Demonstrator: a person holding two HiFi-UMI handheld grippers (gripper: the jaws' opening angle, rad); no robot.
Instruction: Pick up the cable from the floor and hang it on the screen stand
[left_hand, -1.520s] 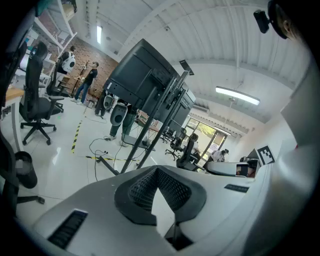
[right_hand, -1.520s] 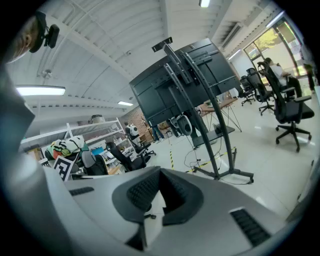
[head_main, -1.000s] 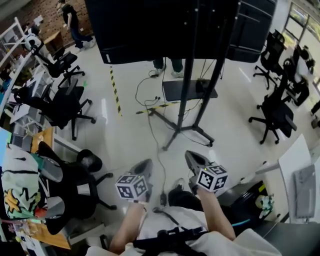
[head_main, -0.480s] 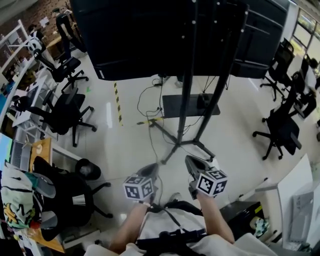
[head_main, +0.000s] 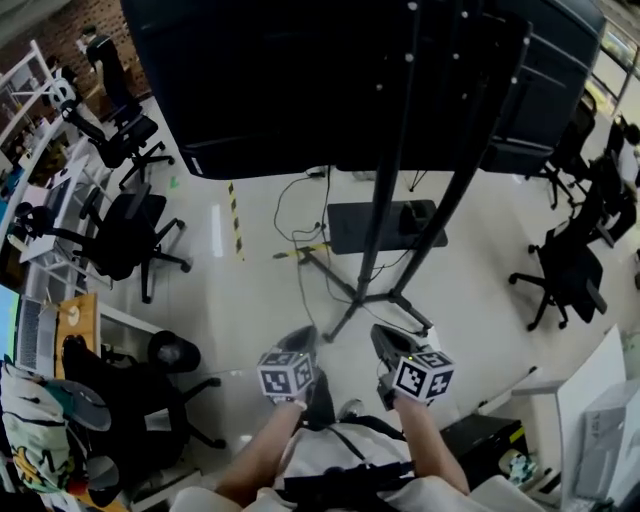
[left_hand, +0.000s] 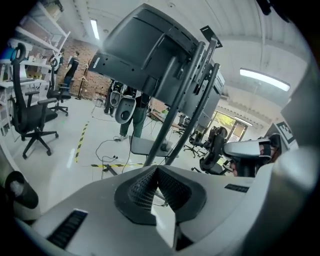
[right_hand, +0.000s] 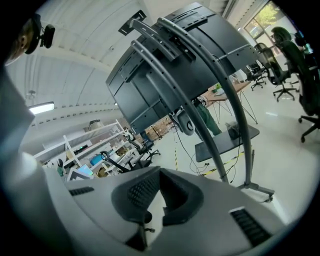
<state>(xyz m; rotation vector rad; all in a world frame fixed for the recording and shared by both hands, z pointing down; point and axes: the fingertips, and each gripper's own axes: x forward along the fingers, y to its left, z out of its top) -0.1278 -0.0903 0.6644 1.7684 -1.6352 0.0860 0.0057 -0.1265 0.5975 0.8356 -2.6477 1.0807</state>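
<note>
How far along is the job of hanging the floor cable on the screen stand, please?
Done: nothing visible yet; a cable lies loose on the floor beside the screen stand. In hand: nothing; the left gripper and right gripper are both shut and empty, held low in front of the person. Left: pick up the cable and hang it on the stand.

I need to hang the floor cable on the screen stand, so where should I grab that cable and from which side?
Take the cable on its straight run over bare floor, just ahead of the left gripper, coming straight down with jaws across it. There it lies flat and clear of the screen stand's feet. That gripper is shut: open it first.
</note>
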